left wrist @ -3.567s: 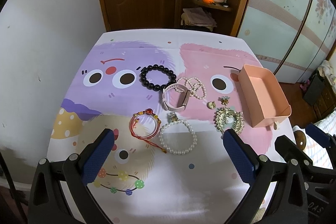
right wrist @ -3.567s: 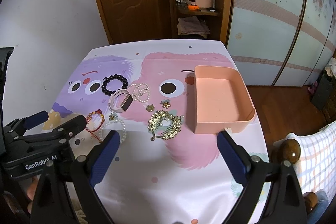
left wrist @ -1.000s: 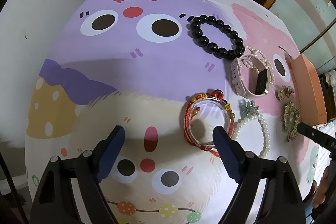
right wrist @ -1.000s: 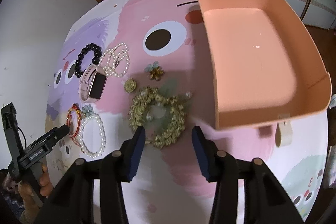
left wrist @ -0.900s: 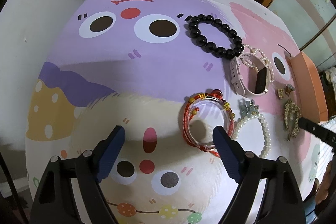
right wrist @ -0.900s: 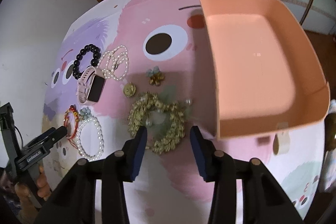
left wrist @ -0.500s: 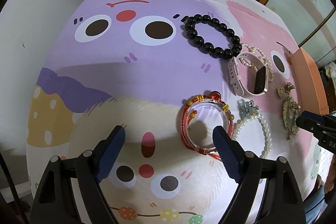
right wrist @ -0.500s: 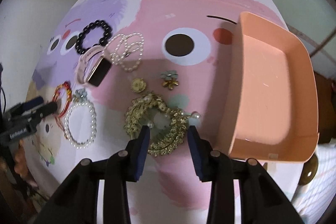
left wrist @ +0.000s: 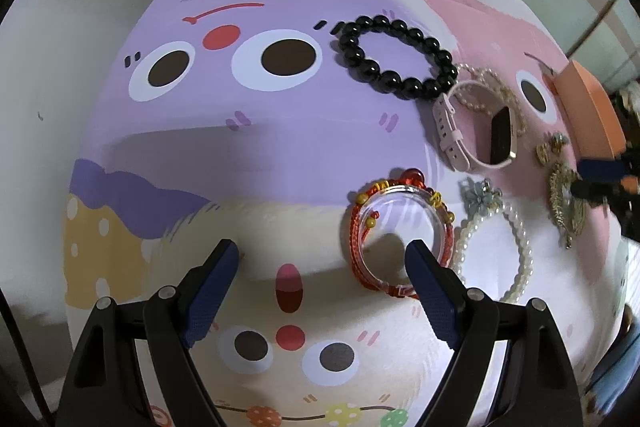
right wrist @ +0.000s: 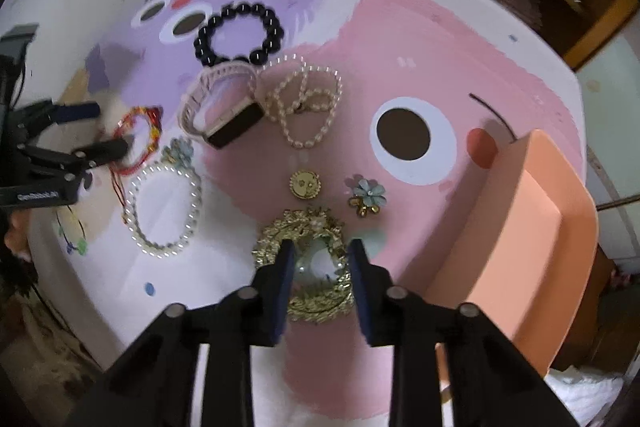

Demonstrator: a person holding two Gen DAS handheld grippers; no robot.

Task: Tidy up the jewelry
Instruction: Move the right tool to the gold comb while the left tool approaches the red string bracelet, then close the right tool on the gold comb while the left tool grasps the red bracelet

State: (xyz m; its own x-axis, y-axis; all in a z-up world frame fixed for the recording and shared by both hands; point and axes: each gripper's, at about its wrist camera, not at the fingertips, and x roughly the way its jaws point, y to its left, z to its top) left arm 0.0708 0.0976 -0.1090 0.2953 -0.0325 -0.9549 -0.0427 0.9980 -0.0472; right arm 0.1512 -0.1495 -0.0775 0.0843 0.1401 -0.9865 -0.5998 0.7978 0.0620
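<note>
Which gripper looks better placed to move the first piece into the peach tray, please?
Probably the right gripper: its fingers straddle the gold filigree brooch beside the peach plastic tray.

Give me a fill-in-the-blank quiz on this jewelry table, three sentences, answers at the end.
1. The bracelet of round beads beside the watch is ____ in color.
2. The right claw hangs over the ____ colored wreath brooch.
3. The peach tray holds ____ pieces of jewelry.

Missing words: black; gold; no
</note>
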